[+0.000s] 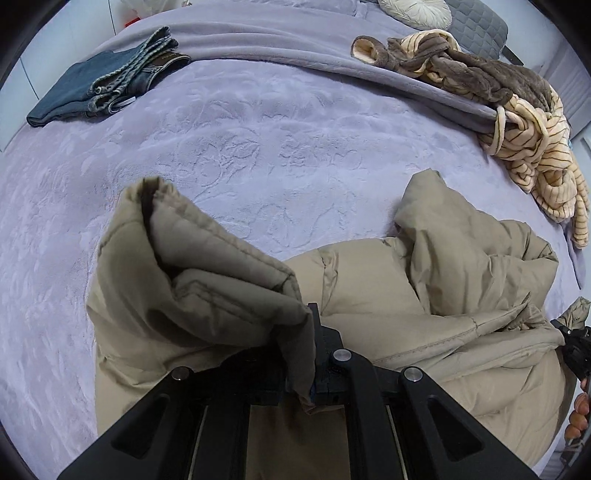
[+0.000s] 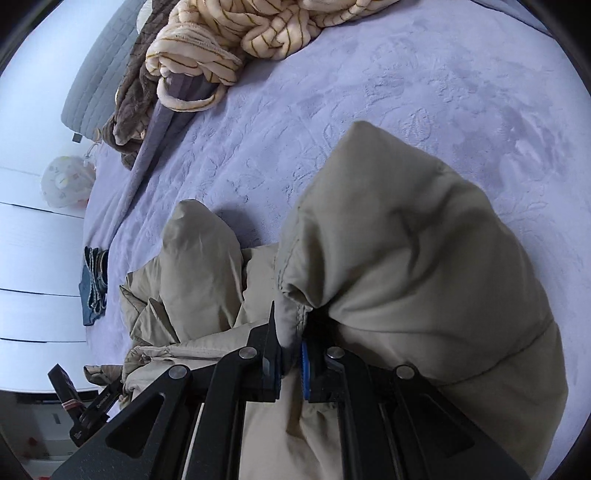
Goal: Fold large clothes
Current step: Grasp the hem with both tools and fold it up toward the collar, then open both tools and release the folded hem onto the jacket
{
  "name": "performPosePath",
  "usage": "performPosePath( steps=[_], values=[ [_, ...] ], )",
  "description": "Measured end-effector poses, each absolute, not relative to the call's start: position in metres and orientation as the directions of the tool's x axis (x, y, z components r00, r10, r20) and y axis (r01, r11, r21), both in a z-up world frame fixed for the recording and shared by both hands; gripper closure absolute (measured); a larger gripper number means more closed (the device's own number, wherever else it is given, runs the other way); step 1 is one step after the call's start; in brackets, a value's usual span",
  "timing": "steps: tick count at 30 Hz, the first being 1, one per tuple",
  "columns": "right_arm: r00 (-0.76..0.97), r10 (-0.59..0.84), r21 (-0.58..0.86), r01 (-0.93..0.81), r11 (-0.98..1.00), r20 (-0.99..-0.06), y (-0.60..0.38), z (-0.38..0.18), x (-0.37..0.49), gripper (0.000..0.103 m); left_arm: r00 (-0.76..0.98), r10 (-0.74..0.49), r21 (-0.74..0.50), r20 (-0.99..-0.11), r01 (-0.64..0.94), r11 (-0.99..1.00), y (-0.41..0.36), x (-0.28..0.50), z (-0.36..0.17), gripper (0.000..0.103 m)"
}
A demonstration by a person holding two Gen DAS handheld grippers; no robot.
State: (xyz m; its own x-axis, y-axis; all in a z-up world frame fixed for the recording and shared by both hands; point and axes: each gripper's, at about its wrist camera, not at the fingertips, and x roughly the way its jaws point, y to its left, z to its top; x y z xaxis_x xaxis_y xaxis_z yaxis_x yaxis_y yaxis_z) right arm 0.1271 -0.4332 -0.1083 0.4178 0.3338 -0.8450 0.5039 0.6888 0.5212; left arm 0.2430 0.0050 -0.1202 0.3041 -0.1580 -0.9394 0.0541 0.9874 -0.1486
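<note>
Beige puffer jacket (image 1: pixel 388 295) lay crumpled on the lavender bedspread (image 1: pixel 258 140), near the edge closest to both cameras, its bulk spread between the two grippers. Left gripper (image 1: pixel 312 354) had its jaws nearly closed, pinching a padded fold of the jacket; the fold stood up and billowed leftward in the left wrist view, with an elastic cuff-like opening at its top. Right gripper (image 2: pixel 291 354) was likewise almost shut, clamped on a thick puffed section of the jacket (image 2: pixel 406 258) that bulged up to the right of its fingers; a blue pad showed on the inner face of one finger (image 2: pixel 304 363). Between the two held sections the jacket sagged in loose creases onto the bedspread (image 2: pixel 406 92).

Folded jeans (image 1: pixel 99 88) sat far left on the bed in the left wrist view, well apart from the jacket. A heap of cream-and-brown striped fleece clothing (image 1: pixel 517 140) lay along the far right, partly over a turned-back band of the bedspread. A round cream cushion (image 1: pixel 417 11) and a grey quilted pillow (image 1: pixel 476 26) rested at the head of the bed. Person's fingertips (image 1: pixel 581 410) showed at the right edge of the left wrist view, beside the other gripper's body.
</note>
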Motion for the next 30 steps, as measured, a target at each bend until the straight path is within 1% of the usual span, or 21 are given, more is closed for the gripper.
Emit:
performPosePath(
  steps=[2,3,5,6,7,8,9,11,12,15,17,18,22,23,24,25,26,27,28,29,30],
  values=[
    [0.416,0.343,0.526,0.495,0.692,-0.842,-0.434,-0.105,0.127,0.093,0.317,-0.157,-0.140,-0.935,0.077,0.987,0.004,0.240,-0.116,0.093],
    [0.418,0.347,0.530,0.490,0.692,-0.840,-0.434,-0.104,0.128,0.091,0.324,-0.159,-0.138,-0.933,0.087,0.987,0.005,0.237,-0.112,0.090],
    [0.426,0.355,0.539,0.471,0.699,-0.832,-0.434,-0.098,0.126,0.079,0.347,-0.174,-0.150,-0.921,0.096,0.984,0.009,0.230,-0.103,0.078],
    [0.434,0.357,0.544,0.457,0.704,-0.827,-0.434,-0.094,0.125,0.056,0.360,-0.180,-0.156,-0.915,0.095,0.983,0.012,0.226,-0.098,0.051],
    [0.448,0.359,0.552,0.442,0.707,-0.819,-0.434,-0.089,0.123,0.045,0.382,-0.177,-0.155,-0.907,0.089,0.984,0.015,0.222,-0.093,0.020],
    [0.459,0.358,0.556,0.429,0.712,-0.813,-0.433,-0.084,0.120,0.032,0.412,-0.158,-0.139,-0.897,0.077,0.987,0.018,0.218,-0.086,0.011],
    [0.468,0.354,0.555,0.416,0.720,-0.810,-0.432,-0.078,0.118,0.028,0.446,-0.139,-0.119,-0.884,0.072,0.990,0.020,0.214,-0.079,0.007],
    [0.472,0.352,0.550,0.391,0.738,-0.808,-0.427,-0.071,0.116,0.024,0.468,-0.125,-0.096,-0.875,0.084,0.992,0.021,0.211,-0.071,0.007],
    [0.475,0.344,0.541,0.380,0.750,-0.810,-0.425,-0.067,0.115,0.018,0.473,-0.117,-0.088,-0.873,0.084,0.993,0.022,0.210,-0.069,0.007],
    [0.504,0.294,0.487,0.306,0.818,-0.812,-0.410,-0.055,0.113,0.016,0.475,-0.137,-0.103,-0.869,0.096,0.990,0.022,0.211,-0.064,0.007],
    [0.514,0.281,0.445,0.229,0.866,-0.811,-0.392,-0.048,0.112,0.004,0.483,-0.159,-0.126,-0.861,0.101,0.987,0.022,0.210,-0.061,0.007],
    [0.513,0.282,0.431,0.197,0.881,-0.811,-0.384,-0.047,0.114,0.000,0.483,-0.173,-0.140,-0.858,0.102,0.985,0.021,0.210,-0.060,0.007],
    [0.475,0.284,0.371,0.099,0.923,-0.833,-0.357,-0.044,0.120,0.000,0.452,-0.271,-0.216,-0.850,0.170,0.961,0.009,0.208,-0.063,0.007],
    [0.454,0.278,0.354,0.090,0.931,-0.847,-0.350,-0.047,0.122,0.001,0.451,-0.269,-0.204,-0.851,0.187,0.961,0.003,0.208,-0.065,0.007],
    [0.438,0.274,0.343,0.086,0.935,-0.856,-0.346,-0.051,0.124,0.010,0.450,-0.254,-0.179,-0.856,0.203,0.963,-0.004,0.208,-0.070,0.013],
    [0.427,0.272,0.337,0.084,0.938,-0.862,-0.343,-0.055,0.127,0.038,0.444,-0.239,-0.158,-0.863,0.211,0.965,-0.009,0.210,-0.076,0.019],
    [0.406,0.257,0.319,0.091,0.943,-0.877,-0.342,-0.063,0.131,0.058,0.433,-0.211,-0.132,-0.876,0.207,0.969,-0.014,0.214,-0.086,0.019],
    [0.374,0.236,0.296,0.112,0.949,-0.897,-0.341,-0.074,0.136,0.091,0.428,-0.180,-0.106,-0.885,0.190,0.976,-0.017,0.218,-0.096,0.020],
    [0.350,0.223,0.285,0.138,0.948,-0.910,-0.343,-0.085,0.140,0.096,0.422,-0.148,-0.084,-0.895,0.167,0.982,-0.018,0.223,-0.108,0.024],
    [0.345,0.220,0.288,0.160,0.944,-0.913,-0.346,-0.093,0.143,0.098,0.412,-0.126,-0.071,-0.902,0.147,0.987,-0.017,0.230,-0.120,0.025],
    [0.344,0.220,0.294,0.180,0.939,-0.913,-0.351,-0.103,0.147,0.103,0.404,-0.122,-0.074,-0.907,0.134,0.988,-0.017,0.235,-0.130,0.025]
  ],
)
